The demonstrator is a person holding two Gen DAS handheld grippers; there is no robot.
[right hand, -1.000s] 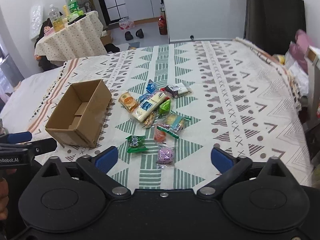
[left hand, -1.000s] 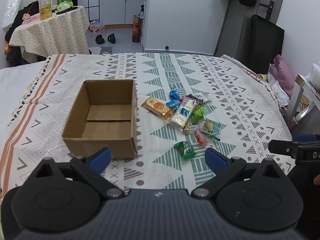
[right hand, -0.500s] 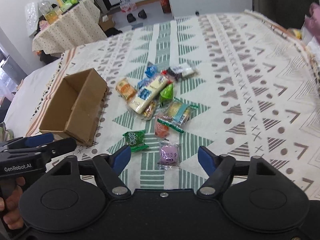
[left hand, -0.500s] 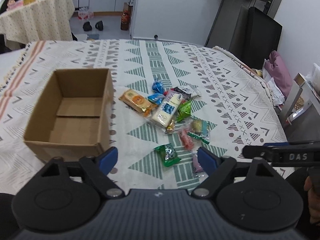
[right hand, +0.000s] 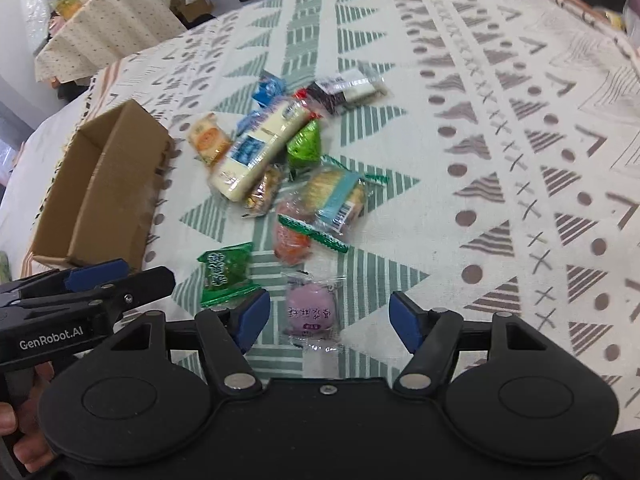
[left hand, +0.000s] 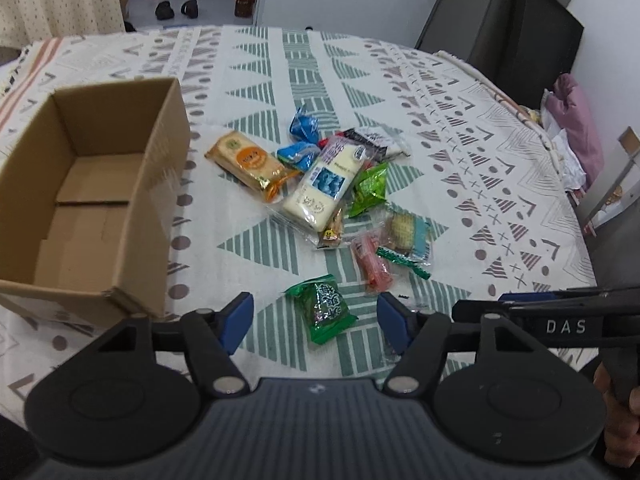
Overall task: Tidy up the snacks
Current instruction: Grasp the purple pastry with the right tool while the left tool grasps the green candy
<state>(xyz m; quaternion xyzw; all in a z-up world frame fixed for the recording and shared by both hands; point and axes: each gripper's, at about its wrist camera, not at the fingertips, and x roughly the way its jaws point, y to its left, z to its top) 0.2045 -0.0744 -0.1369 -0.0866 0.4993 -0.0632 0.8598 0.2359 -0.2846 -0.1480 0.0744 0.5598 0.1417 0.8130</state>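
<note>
An open, empty cardboard box (left hand: 86,200) (right hand: 100,184) sits at the left of the patterned cloth. A pile of wrapped snacks lies to its right, with a long white bar (left hand: 324,184) (right hand: 258,150) in the middle. My left gripper (left hand: 314,318) is open, with a green packet (left hand: 324,306) (right hand: 224,274) lying between its fingers. My right gripper (right hand: 330,316) is open, with a purple round snack (right hand: 312,308) lying between its fingers. Neither holds anything. Each gripper shows at the edge of the other's view.
An orange biscuit pack (left hand: 250,160), blue wrappers (left hand: 304,124), a green bag (left hand: 370,188) and a red candy (left hand: 374,266) lie in the pile. The patterned cloth (left hand: 460,152) extends to the right. A second covered table (right hand: 108,24) stands behind.
Both grippers have moved forward and down toward the snacks. The green packet now lies between the left fingers and the purple snack between the right fingers. Both jaws stay open.
</note>
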